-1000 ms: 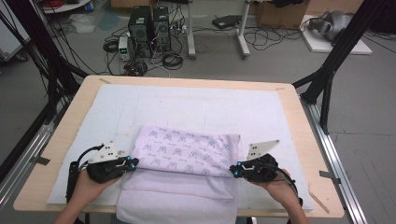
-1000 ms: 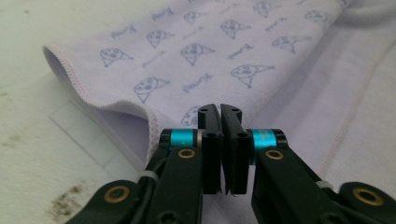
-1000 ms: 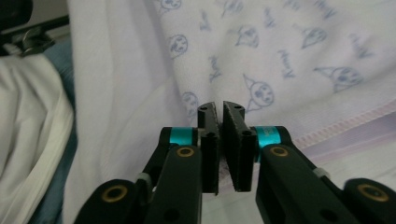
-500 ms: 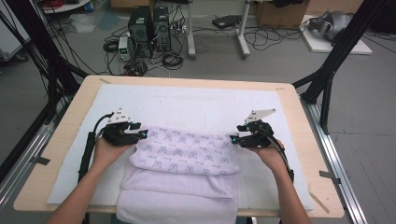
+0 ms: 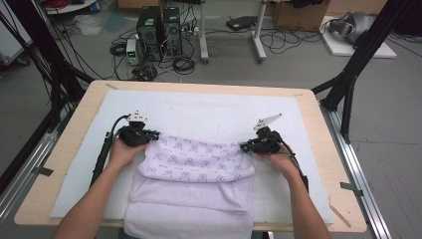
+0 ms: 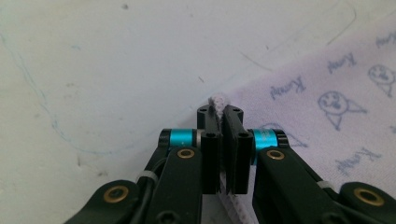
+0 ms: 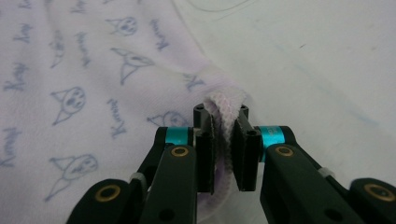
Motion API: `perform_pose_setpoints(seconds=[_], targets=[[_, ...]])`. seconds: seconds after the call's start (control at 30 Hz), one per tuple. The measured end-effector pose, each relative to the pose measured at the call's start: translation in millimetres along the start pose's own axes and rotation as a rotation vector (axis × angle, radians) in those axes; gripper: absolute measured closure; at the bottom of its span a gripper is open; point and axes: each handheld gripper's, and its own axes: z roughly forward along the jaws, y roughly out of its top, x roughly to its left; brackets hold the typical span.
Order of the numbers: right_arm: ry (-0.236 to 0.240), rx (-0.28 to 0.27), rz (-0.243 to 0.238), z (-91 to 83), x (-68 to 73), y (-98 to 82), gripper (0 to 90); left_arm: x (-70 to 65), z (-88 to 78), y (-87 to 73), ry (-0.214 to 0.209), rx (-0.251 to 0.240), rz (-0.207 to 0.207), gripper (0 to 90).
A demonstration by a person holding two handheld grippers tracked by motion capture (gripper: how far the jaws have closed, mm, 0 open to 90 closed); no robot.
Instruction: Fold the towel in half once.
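Observation:
A lilac towel (image 5: 195, 164) printed with small cartoon faces lies folded on the white mat (image 5: 214, 112). Its plain lower layer (image 5: 189, 214) reaches over the table's front edge. My left gripper (image 5: 150, 135) is at the towel's far left corner. In the left gripper view the gripper (image 6: 219, 114) is shut on the towel's hem (image 6: 216, 101). My right gripper (image 5: 246, 147) is at the far right corner. In the right gripper view the gripper (image 7: 223, 114) is pinching a bunched fold of towel (image 7: 226, 103). Both pairs of jaws have just been closing onto the cloth.
The mat covers most of a wooden table (image 5: 326, 144) with metal rails (image 5: 366, 189) along its sides. Beyond the far edge stand computer towers (image 5: 159, 25), cables and black frame legs (image 5: 348, 79). Bare mat lies beyond the towel.
Both hands moved away from the front edge toward the middle of the mat. The patterned top layer went with them, uncovering more of the plain layer below.

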Motion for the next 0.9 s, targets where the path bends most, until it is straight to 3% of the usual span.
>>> perform_pose_setpoints(seconds=[0.1,0.17,0.27,0.37,0.4,0.43,0.47,0.5,0.53,0.6,0.7,0.8,0.87,0.9], targets=[[-0.080,0.022,-0.024,-1.2,-6.5,19.0,83.7,9.5,-1.7,6.5,0.047,-0.005,-0.022,86.7],[-0.141,-0.031,-0.045,-9.3,-10.6,36.9,84.1,14.8,-6.5,18.4,0.106,-0.037,-0.013,86.8],[-0.229,-0.080,-0.061,-22.4,-20.0,64.0,84.5,25.2,-20.9,48.1,0.156,-0.102,-0.033,86.9],[-0.284,-0.091,-0.070,-36.3,-29.1,92.8,84.3,28.4,-34.5,82.7,0.201,-0.158,-0.006,86.7],[-0.299,-0.106,-0.071,-41.1,-31.4,102.5,83.5,28.7,-36.5,90.8,0.227,-0.156,0.013,86.2],[-0.308,-0.131,-0.062,-44.4,-34.2,110.2,79.2,29.4,-35.0,97.2,0.267,-0.145,0.012,82.3],[-0.315,-0.139,-0.016,-45.9,-38.5,117.4,67.4,30.1,-34.1,98.5,0.281,-0.139,0.002,66.1],[-0.317,-0.139,-0.002,-45.5,-40.9,119.2,64.4,32.6,-32.7,98.1,0.289,-0.124,-0.021,57.8],[-0.315,-0.137,0.018,-43.7,-42.8,119.8,61.1,34.3,-31.6,94.8,0.284,-0.112,-0.031,55.1],[-0.294,-0.118,0.037,-38.2,-43.1,115.3,56.8,35.4,-30.4,83.9,0.267,-0.092,-0.029,53.8],[-0.259,-0.081,0.034,-31.1,-37.5,101.3,52.4,34.3,-32.9,62.8,0.231,-0.104,-0.033,53.5],[-0.239,-0.066,0.028,-29.0,-26.1,84.8,49.3,29.2,-38.0,44.1,0.204,-0.089,-0.011,52.6],[-0.205,-0.037,0.054,-29.0,-19.1,76.0,46.3,21.2,-41.5,33.2,0.200,-0.072,0.032,52.2],[-0.233,-0.039,0.022,-30.4,-11.5,70.5,48.1,17.2,-43.8,28.0,0.185,-0.067,0.043,51.5]])
